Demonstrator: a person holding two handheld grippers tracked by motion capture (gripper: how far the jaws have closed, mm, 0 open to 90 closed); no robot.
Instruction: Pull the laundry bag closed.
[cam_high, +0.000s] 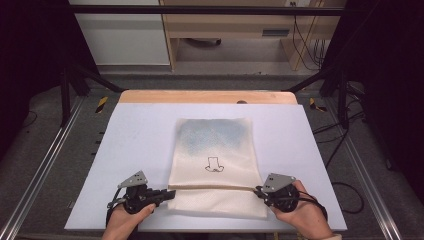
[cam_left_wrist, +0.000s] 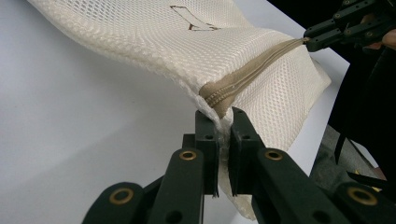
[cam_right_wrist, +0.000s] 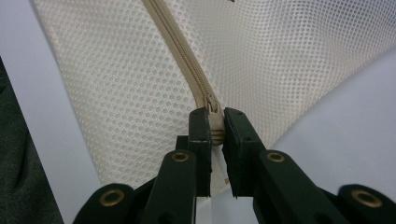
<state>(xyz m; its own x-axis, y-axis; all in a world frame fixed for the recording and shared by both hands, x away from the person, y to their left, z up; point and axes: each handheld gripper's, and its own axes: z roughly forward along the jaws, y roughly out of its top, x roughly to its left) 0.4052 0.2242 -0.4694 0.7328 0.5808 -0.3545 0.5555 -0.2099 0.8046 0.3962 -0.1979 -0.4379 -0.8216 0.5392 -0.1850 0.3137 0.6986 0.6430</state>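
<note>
left gripper (cam_high: 171, 193): I've got it at the near left of the worktop, jaws clamped narrow on the left end of the zipper (cam_high: 215, 187); in the left gripper view (cam_left_wrist: 223, 128) the tan tape bunches up right between my jaws.
right gripper (cam_high: 258, 190): near right, jaws pinched tight on the zipper's right end; in the right gripper view (cam_right_wrist: 215, 123) I see the small slider gripped between them.
hands: my left hand (cam_high: 125, 220) and right hand (cam_high: 302, 215) come in from the bottom edge, each wrapped round a black gripper body with a grey three-cornered plate on top.
mesh bag (cam_high: 215, 165): cream, rectangular, honeycomb-hole weave, soft and floppy; lies flat mid-worktop, its near part held between both grippers. Close up (cam_left_wrist: 154, 42) the netting lifts off the surface by the left jaws; fine round holes clear in (cam_right_wrist: 116, 93).
zipper detail: tan fabric tape with ribbed teeth, runs straight across the bag near its front edge, pulled taut left to right (cam_left_wrist: 252, 70) (cam_right_wrist: 187, 56).
print (cam_high: 215, 165): small dark outline drawing at bag centre, no letters I can read.
blue tint (cam_high: 215, 132): faint bluish patch across the bag's far half.
worktop (cam_high: 140, 135): pale lavender sheet, smooth and matte; wooden strip (cam_high: 200, 96) along the far edge.
far: wooden desk (cam_high: 225, 25) beyond, cables (cam_high: 305, 45) hanging at its right.
</note>
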